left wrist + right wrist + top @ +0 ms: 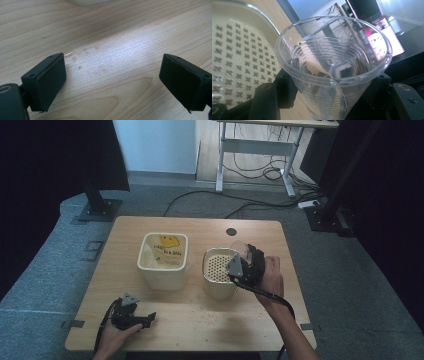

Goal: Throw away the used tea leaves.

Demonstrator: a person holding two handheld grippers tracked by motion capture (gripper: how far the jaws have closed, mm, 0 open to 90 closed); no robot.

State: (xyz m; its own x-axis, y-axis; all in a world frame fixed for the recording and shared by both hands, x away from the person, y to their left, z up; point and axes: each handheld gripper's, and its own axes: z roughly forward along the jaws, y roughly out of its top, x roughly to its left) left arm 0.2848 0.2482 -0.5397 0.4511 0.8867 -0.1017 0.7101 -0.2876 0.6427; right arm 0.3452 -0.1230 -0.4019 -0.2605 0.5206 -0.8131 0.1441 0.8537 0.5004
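The right tongs [332,100] pinch a clear plastic cup [334,67] beside the perforated container [218,270]. The left tongs [112,82], spread wide and empty, rest near the bench's [200,320] front-left corner.

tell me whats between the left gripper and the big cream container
Only bare wooden table lies between the left gripper and the cream container, as the high view shows.

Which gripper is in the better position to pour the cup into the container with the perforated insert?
Right. The right gripper already holds the clear cup beside the perforated container; the left gripper rests open on the table.
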